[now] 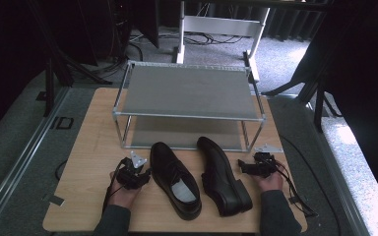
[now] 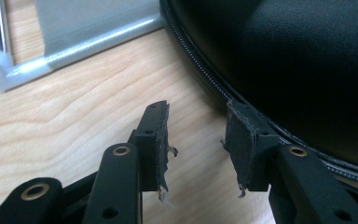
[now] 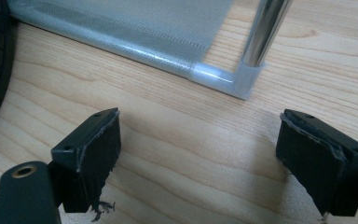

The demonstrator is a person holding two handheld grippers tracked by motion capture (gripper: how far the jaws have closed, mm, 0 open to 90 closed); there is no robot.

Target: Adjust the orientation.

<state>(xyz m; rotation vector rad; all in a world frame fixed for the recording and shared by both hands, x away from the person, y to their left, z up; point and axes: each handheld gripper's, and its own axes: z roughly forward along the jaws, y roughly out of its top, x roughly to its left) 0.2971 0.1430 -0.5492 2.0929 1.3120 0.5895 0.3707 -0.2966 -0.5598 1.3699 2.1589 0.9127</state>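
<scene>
Between both tongs, two shoes (image 1: 174, 179), toes rackward.

- Nothing legible is showing anywhere.
- The shoes (image 1: 174, 179), the rack (image 1: 187, 91) and the table (image 1: 88, 147) are carrying no readable text, label, brand, number or sign.

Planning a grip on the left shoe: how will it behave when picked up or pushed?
The left shoe looks glossy, so jaws may slip on its smooth upper. Its flat sole on the table suggests it will slide, not roll. The open collar probably flexes; the toe looks stiffer.
</scene>
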